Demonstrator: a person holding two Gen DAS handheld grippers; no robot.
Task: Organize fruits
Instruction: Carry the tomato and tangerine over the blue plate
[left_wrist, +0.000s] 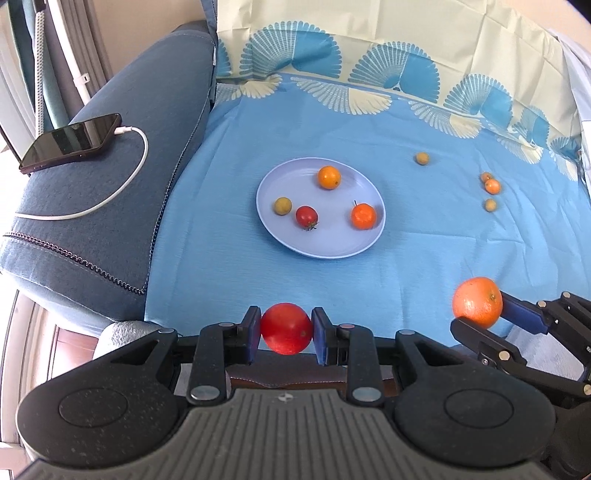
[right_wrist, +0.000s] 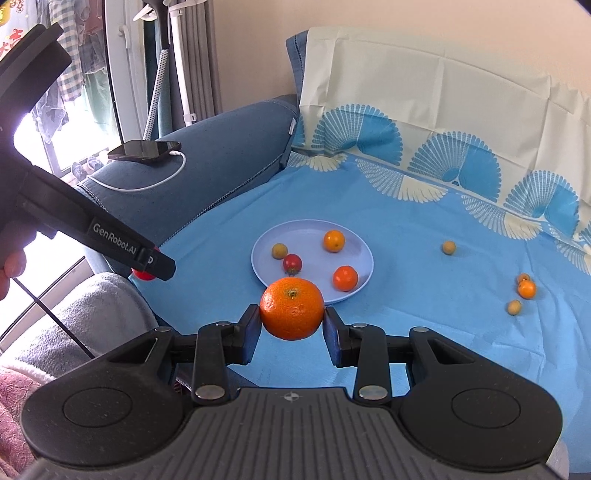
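Four fruits lay on the plate (left_wrist: 288, 243); four small ones (left_wrist: 492, 186) remained on the cloth (left_wrist: 229, 155). Left gripper (left_wrist: 286, 334) jaws clamped a tomato (left_wrist: 286, 328), right gripper (right_wrist: 291, 319) jaws an orange (right_wrist: 291, 308), neither yet plated.

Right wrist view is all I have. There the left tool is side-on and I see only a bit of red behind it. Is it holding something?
Observer: Yes. In the left wrist view the left tool is shut on a red tomato, one pad on each side.
Operator: Where does it point?
Observer: At the plate, which lies straight ahead of it, with bare blue cloth between them.
Operator: And my orange, seen from that side?
Observer: The right tool is shut on the orange, which seems to jut out past the fingertips.
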